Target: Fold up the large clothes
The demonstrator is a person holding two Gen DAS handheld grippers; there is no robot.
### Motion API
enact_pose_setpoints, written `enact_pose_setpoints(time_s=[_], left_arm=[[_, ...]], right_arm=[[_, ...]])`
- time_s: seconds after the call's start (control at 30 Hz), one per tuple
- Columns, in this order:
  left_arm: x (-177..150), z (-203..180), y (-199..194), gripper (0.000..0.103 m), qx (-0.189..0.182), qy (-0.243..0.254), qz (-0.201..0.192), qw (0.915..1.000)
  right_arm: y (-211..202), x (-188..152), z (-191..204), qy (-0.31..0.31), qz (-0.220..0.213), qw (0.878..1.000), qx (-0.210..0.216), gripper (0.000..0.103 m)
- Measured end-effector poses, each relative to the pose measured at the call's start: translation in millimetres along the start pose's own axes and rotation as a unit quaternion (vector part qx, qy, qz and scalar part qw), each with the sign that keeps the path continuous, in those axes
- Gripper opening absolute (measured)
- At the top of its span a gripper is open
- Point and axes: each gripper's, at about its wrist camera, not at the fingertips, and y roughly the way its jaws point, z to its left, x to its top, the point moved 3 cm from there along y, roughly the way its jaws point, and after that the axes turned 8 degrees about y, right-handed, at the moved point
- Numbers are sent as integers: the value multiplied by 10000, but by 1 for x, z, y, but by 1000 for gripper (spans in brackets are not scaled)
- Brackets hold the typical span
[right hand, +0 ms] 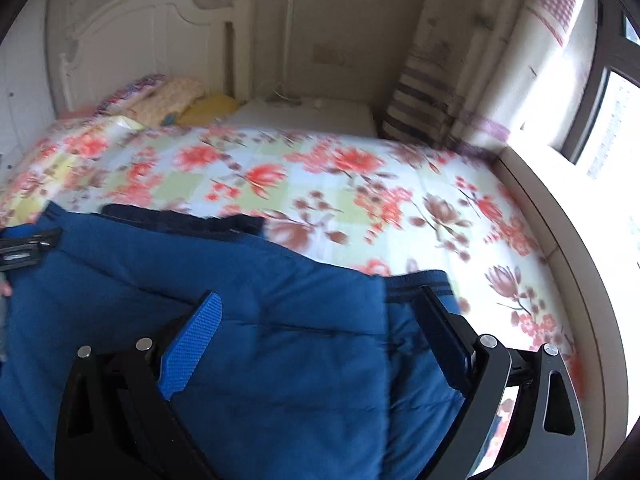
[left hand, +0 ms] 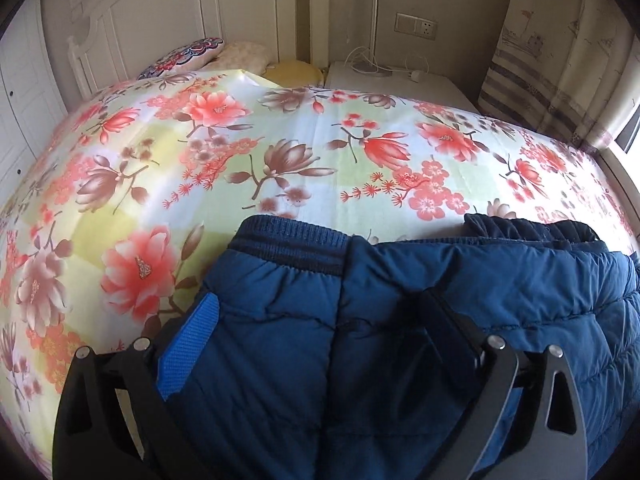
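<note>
Both fingers apart over jacket on bed: left gripper, right gripper. Risk: puffy, slick layers spring open unheld.

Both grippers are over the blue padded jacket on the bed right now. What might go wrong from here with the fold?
1. Both the left gripper and the right gripper stand open above the blue padded jacket, so nothing pins the fold; the puffy quilting may spring back open.
2. The ribbed cuff sticks out past the folded edge and could slip further out.
3. The flowered bedsheet looks smooth and glossy, so the bundle may slide if pushed.
</note>
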Motion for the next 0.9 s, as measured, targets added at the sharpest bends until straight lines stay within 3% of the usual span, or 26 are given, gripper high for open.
enact_pose_setpoints(time_s=[0.07,0.17,0.2,0.3,0.47,0.53,0.57,0.6,0.67,0.77,0.9], left_arm=[[0,0,0,99,-25,-29,15,10000],[0,2,0,99,-23,-16,-7,10000],[0,1,-1,100,-41,-23,-7,10000],[0,2,0,100,-53,-58,-25,10000],[-1,1,0,100,-61,-70,-5,10000],[-1,1,0,100,-80,-84,-1,9999],[-1,1,0,100,-77,-87,-6,9999],[-1,1,0,100,-77,-90,-6,9999],[-1,1,0,100,-72,-90,-19,9999],[-1,1,0,100,-85,-96,-17,9999],[-1,3,-6,98,-154,-170,-56,9997]], right_arm=[[-13,-9,39,-598,-21,9980,210,96],[16,-38,81,-1431,684,9871,228,96],[26,-42,83,-1431,791,9862,253,96],[28,-36,64,-918,920,9902,514,97],[5,-29,1,-207,587,9981,-14,98],[12,-37,-31,190,746,9969,-159,98],[20,-42,-43,370,869,9955,-78,98],[25,-47,-54,706,941,9927,277,98],[27,-48,-56,818,951,9914,361,98],[27,-48,-42,535,871,9947,68,98],[23,-49,-55,777,854,9928,316,97]])
